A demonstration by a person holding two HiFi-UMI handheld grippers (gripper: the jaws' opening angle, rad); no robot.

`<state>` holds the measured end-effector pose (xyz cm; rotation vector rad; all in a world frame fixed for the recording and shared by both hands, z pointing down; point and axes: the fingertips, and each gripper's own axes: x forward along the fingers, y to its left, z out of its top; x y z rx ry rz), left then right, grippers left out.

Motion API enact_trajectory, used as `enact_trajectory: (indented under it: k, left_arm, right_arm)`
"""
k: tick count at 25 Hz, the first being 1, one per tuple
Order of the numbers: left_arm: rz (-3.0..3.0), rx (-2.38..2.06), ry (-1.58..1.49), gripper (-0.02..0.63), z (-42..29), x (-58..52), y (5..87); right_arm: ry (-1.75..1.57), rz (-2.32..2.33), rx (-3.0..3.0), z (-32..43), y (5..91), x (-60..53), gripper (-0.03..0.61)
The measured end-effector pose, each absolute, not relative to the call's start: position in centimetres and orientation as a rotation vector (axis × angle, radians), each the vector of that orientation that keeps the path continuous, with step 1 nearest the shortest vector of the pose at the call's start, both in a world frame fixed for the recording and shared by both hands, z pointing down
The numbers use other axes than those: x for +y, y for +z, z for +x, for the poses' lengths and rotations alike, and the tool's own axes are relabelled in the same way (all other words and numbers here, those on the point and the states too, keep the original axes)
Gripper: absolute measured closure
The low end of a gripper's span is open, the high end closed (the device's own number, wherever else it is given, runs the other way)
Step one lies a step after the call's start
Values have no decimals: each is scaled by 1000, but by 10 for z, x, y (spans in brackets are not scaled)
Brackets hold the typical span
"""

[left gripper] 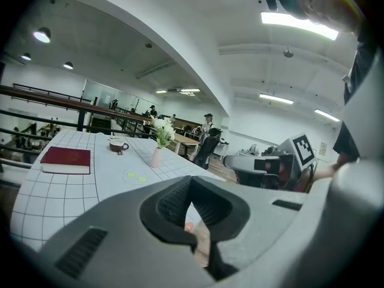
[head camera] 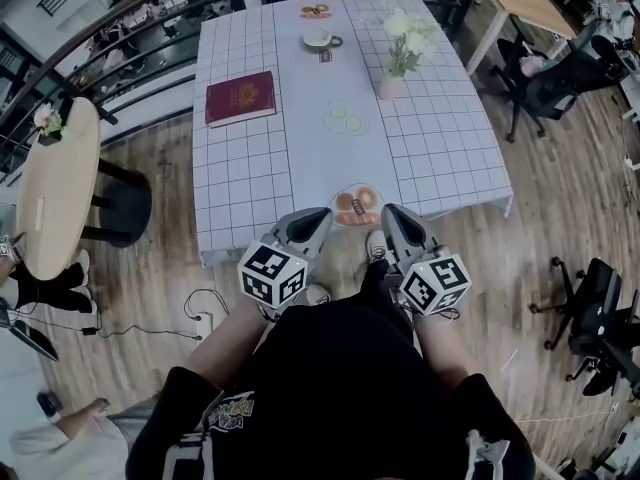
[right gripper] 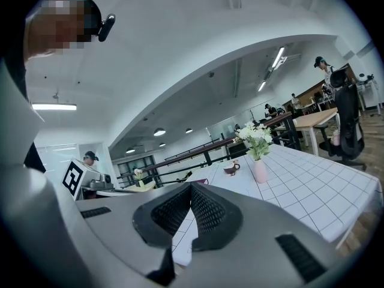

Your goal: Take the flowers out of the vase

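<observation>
My left gripper [head camera: 322, 214] and right gripper [head camera: 390, 212] had their fingers pressed together, empty, at the surface's [head camera: 250, 168] near edge. Flowers [head camera: 408, 36] sat in the vase [head camera: 390, 88], far side, well apart.

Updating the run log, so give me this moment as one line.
phase: pre-reach | left gripper: shut, empty | right gripper: shut, empty | flowers: in pink vase on table, untouched

text: none legible | shirt print [head camera: 232, 409]: too blurred to read
</observation>
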<state>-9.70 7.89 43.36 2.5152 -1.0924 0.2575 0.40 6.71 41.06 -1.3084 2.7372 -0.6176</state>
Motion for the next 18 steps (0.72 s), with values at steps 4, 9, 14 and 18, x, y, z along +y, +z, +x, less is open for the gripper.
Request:
enact_trajectory:
  k: [4, 9, 14, 18]
  left_arm:
    - [2495, -1123, 258, 606, -89, 61, 434]
    - [2470, -1136, 260, 606, -75, 33, 437]
    - [2462, -1134, 257, 606, -63, 5, 437]
    - [2449, -1141, 256, 606, -56, -16, 440]
  right_arm:
    - [-624, -1278, 2748, 13, 410, 45, 557]
    - [-646, -1268, 2760, 27, 415, 14, 557]
    - [-655, -1285, 2763, 40, 418, -18, 557]
    - [-672, -1293, 2768, 49, 422, -42, 557]
